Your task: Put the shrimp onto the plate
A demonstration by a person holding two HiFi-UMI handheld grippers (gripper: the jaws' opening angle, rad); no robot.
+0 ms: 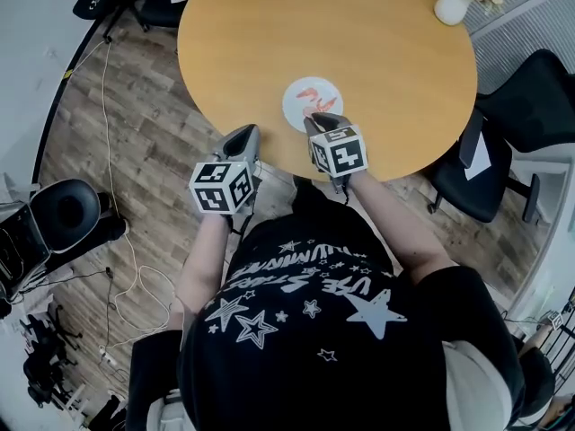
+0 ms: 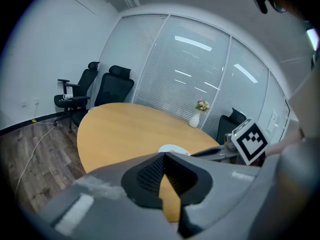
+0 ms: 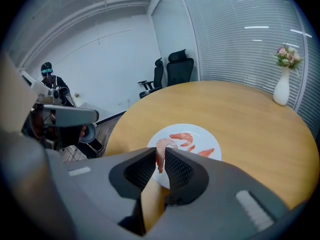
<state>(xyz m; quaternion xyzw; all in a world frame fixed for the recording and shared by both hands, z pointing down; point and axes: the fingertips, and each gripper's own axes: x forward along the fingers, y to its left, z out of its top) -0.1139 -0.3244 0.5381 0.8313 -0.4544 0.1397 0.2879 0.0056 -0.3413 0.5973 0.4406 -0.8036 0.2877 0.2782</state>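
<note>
Right gripper (image 3: 160, 158) pinches the shrimp (image 3: 162, 145), seemingly at its tail; it looks soft and slippery. Left gripper (image 2: 164, 160) is closed, empty.

Even, soft indoor light; bright streaks glare on the glass wall (image 2: 200, 74). Both gripper views bend and darken at corners.

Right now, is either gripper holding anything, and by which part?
A shrimp, in the right gripper: jaws pinch one end, curled end poking out. The left gripper holds nothing.
</note>
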